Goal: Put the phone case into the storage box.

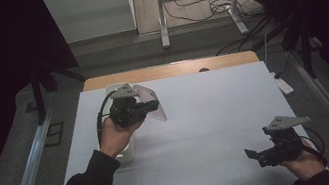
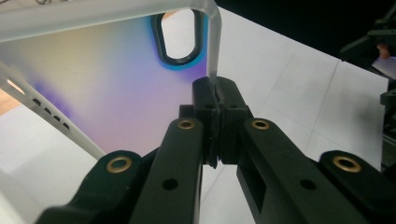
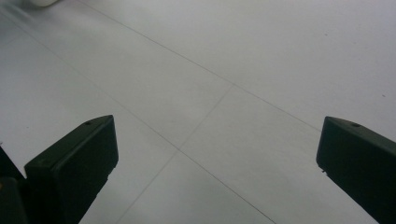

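So the clear phone case (image 2: 93,88) is being held up off the table (image 1: 199,132) by the left gripper (image 2: 215,100), clamped right on its thin side wall near the camera cutout (image 2: 177,37). That edge grip makes sense: a soft case is basically a shallow tray, and the rim is the only part thin enough to be pinched between closed jaws. From the high view the case (image 1: 151,102) can be seen sticking out to the right of the left gripper (image 1: 147,106), lifted above the far-left part of the table, with its open face tilted so the back panel is kept visible.

A white container (image 1: 126,152) is parked under the left hand (image 1: 115,136), probably where the case belongs, though its shape is mostly hidden by the hand, so that's only a guess.

The right gripper (image 1: 256,155) is kept low at the near-right corner, well apart from the case, with its jaws spread wide and nothing between them; bare table is seen past its fingers (image 3: 74,163). It looks like it's being kept ready for a handover or for steadying the case.
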`<act>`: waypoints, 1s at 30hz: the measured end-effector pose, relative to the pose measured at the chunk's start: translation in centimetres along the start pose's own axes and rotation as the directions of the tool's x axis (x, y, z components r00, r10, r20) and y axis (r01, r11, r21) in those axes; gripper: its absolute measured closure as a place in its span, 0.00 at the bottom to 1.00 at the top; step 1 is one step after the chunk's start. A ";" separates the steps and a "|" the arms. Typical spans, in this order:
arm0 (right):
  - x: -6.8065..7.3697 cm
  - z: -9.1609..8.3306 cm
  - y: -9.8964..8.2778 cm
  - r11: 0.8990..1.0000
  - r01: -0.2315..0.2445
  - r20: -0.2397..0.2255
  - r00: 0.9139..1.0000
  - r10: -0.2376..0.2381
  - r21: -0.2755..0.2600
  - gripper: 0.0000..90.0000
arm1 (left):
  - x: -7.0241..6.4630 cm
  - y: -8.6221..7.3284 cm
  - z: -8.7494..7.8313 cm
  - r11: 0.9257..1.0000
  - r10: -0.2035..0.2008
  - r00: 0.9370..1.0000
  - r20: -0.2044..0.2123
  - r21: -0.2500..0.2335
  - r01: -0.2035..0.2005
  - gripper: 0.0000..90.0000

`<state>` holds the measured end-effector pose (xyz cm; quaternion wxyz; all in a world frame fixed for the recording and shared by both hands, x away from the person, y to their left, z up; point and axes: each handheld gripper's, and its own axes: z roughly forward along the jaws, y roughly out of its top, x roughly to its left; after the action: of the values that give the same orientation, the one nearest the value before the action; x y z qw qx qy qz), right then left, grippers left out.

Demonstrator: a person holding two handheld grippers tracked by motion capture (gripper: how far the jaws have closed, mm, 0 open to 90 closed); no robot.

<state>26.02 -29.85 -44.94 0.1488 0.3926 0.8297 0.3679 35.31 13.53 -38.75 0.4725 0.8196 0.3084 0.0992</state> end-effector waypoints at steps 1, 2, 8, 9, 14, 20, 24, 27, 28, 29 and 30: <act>-0.1 -0.1 -0.1 1.000 -0.005 0.004 1.000 0.005 0.001 0.00 | 0.2 0.1 -0.2 1.000 -0.003 1.000 -0.005 0.000 0.003 0.98; -0.1 -0.1 -0.1 1.000 -0.005 0.004 1.000 0.005 0.001 0.00 | 0.2 0.1 -0.2 1.000 -0.003 1.000 -0.005 0.000 0.003 0.98; -0.6 -0.8 -0.8 1.000 -0.025 0.030 0.999 0.025 -0.001 0.00 | 1.1 0.5 -1.1 1.000 -0.021 0.999 -0.042 0.002 0.021 0.98; -0.7 -1.0 -0.9 0.999 -0.032 0.035 0.999 0.032 0.003 0.00 | 1.2 0.6 -1.2 1.000 -0.024 0.999 -0.046 0.002 0.024 0.98; -0.9 -1.5 -1.3 0.999 -0.045 0.054 0.998 0.045 0.004 0.00 | 1.9 0.8 -2.0 0.999 -0.034 0.996 -0.077 0.004 0.034 0.98; -1.1 -2.2 -2.1 0.998 -0.069 0.081 0.994 0.068 0.011 0.00 | 2.9 0.7 -3.0 0.998 -0.063 0.991 -0.117 0.005 0.064 0.98; -1.1 -2.4 -2.2 0.997 -0.074 0.088 0.993 0.073 0.009 0.00 | 3.4 0.7 -3.4 0.997 -0.074 0.988 -0.138 0.004 0.076 0.98; -1.2 -2.6 -2.3 0.997 -0.077 0.095 0.993 0.075 0.011 0.00 | 3.9 0.7 -3.8 0.996 -0.085 0.984 -0.160 0.005 0.086 0.98; -1.2 -2.7 -2.4 0.997 -0.079 0.098 0.992 0.078 0.008 0.00 | 4.0 0.7 -3.9 0.996 -0.084 0.983 -0.166 0.006 0.086 0.98; -1.2 -2.7 -2.4 0.997 -0.081 0.097 0.992 0.080 0.006 0.00 | 4.2 0.7 -4.0 0.996 -0.088 0.981 -0.171 0.007 0.090 0.98; -1.2 -2.8 -2.4 0.997 -0.083 0.097 0.992 0.082 0.007 0.00 | 4.4 0.8 -4.1 0.996 -0.089 0.980 -0.181 0.007 0.091 0.98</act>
<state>23.97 -33.18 -44.85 0.1716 0.4446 0.8066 0.3498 37.20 18.81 -36.48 0.4402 0.7962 0.3874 0.1490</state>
